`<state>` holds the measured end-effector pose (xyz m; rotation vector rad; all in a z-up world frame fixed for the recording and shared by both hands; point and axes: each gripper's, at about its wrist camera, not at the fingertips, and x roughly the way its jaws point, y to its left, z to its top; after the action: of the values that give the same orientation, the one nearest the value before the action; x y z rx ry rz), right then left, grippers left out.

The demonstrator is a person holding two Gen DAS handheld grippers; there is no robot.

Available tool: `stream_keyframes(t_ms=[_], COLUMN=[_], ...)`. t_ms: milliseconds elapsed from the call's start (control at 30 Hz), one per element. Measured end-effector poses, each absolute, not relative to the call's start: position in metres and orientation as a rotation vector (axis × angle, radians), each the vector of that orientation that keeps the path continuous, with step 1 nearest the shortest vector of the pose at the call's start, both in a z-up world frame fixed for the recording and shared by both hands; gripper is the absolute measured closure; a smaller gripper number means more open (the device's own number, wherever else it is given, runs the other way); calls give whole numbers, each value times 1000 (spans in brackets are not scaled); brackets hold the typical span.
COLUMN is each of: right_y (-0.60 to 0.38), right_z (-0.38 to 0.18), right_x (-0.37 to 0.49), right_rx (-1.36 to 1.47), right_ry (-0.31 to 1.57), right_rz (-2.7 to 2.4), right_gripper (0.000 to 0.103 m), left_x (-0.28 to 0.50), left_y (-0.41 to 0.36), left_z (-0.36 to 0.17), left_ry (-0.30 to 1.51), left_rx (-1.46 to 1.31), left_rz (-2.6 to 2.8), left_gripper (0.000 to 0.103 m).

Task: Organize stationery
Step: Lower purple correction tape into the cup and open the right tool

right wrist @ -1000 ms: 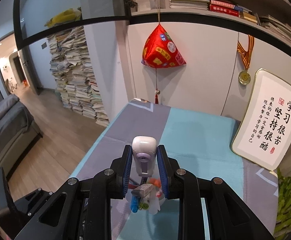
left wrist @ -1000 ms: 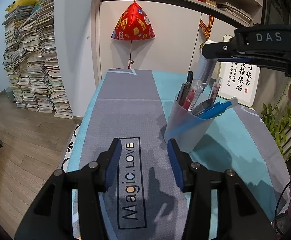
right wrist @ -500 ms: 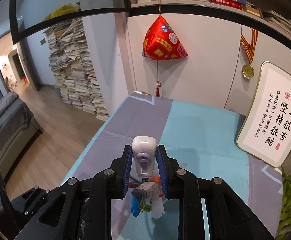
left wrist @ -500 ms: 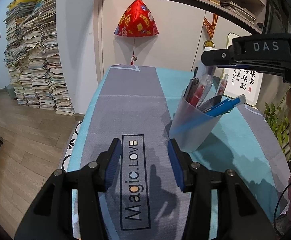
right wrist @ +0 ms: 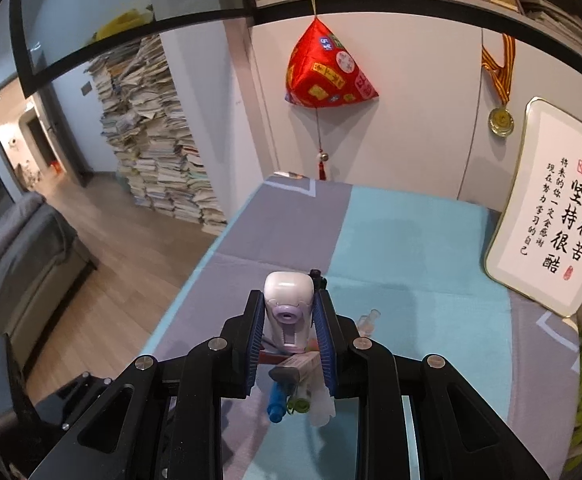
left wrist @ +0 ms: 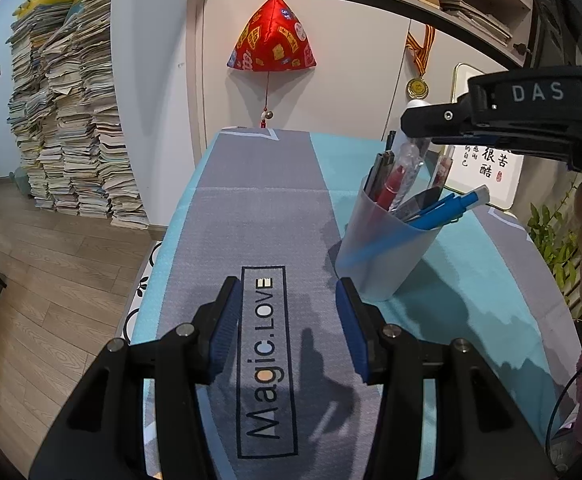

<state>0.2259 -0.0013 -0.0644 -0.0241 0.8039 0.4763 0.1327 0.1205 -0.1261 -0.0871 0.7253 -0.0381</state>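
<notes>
A translucent pen cup (left wrist: 387, 248) full of pens stands on the grey and teal table mat (left wrist: 259, 216), right of my left gripper (left wrist: 287, 320), which is open, empty and low over the "Magic.LOVE" print. My right gripper (right wrist: 289, 328) is shut on a white and purple correction tape dispenser (right wrist: 289, 304) and holds it above the cup, whose pens (right wrist: 279, 404) show below the fingers. In the left wrist view the right gripper (left wrist: 423, 118) hangs over the cup's rim with the white item just showing.
A framed calligraphy board (right wrist: 551, 216) leans at the table's back right. A red hanging ornament (left wrist: 273, 42) and a medal (left wrist: 417, 88) are on the wall. Stacks of papers (left wrist: 71, 120) stand on the floor at left. A plant (left wrist: 555, 240) is at right.
The left gripper has drawn back and shifted a little, so the cup sits further right. The right gripper still holds the dispenser, now a little lower over the cup.
</notes>
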Motion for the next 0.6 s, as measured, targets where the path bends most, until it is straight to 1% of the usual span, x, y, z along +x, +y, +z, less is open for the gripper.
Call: stream_keyframes(t_ms=[67,167,333,600], right_y=[-5,-13,-9,-7], right_z=[-67,-66,-61,-78], right_x=[228,228,225,232], right_rx=[-7,19,-67,-57], right_ry=[810,797,753,836], right_rz=[448,413,384,399], right_gripper=[76,76,76,76], left_x=[131,129,128,125], left_y=[119,117,116,111], left_z=[-125,-124,-123,-123], left_ry=[722,718,711,714], left_rx=[-80,-74,-79,-63], left_rz=[-39,-38,-40,-45], left_gripper=[56,52,52,52])
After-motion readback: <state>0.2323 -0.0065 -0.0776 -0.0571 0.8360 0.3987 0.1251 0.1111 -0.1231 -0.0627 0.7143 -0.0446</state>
